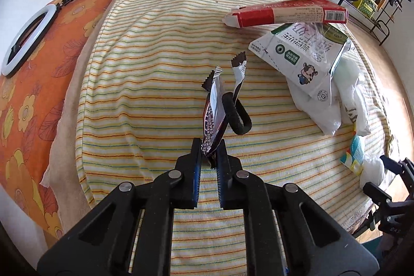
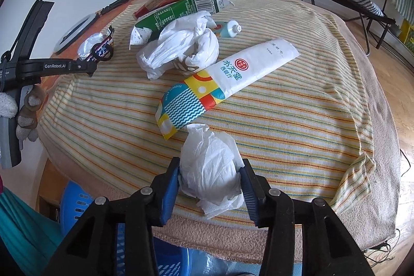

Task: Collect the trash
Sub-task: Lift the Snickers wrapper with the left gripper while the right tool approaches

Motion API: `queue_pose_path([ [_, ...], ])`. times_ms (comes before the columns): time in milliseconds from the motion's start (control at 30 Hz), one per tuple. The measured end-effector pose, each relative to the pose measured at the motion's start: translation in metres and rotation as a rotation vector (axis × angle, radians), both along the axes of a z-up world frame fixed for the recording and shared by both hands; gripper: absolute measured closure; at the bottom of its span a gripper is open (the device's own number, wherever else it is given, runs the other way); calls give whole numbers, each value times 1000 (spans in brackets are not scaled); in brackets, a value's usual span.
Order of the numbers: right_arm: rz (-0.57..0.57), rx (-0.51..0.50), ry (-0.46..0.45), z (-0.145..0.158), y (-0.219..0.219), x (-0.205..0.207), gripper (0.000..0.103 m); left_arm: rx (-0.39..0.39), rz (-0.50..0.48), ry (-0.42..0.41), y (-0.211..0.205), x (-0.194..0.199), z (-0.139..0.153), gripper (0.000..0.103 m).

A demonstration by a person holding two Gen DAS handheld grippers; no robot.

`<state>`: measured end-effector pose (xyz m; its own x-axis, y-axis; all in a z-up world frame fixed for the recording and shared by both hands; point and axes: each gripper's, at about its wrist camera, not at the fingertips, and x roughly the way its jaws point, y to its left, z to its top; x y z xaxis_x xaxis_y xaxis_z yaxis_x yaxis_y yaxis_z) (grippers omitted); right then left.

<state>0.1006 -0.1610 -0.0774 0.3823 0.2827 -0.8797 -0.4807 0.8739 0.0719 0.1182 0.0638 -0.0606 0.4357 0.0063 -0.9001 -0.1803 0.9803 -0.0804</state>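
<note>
In your left wrist view, the left hand-held gripper pinches the lower end of a foil snack wrapper, its long axis running straight ahead of the fingers. In your right wrist view, the right hand-held gripper clamps a crumpled tissue over the bed's near edge; the blue basket sits below-left, nearer this 1.
</note>
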Motion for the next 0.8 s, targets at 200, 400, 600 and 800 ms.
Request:
queue_pose_path([
  [200,-14,37,-105,28,4,-1,22,-40,-91,7,-23,-21,2,95],
  [400,77,143,-90,38,29,-5,29,-52,-182,13,-54,-37,2,95],
  [600,169,193,-17,25,58,-10,42,-59,-246,16,-78,-47,0,95],
  [800,139,297,101,14,60,5,49,-64,-270,15,-85,-47,-2,95],
])
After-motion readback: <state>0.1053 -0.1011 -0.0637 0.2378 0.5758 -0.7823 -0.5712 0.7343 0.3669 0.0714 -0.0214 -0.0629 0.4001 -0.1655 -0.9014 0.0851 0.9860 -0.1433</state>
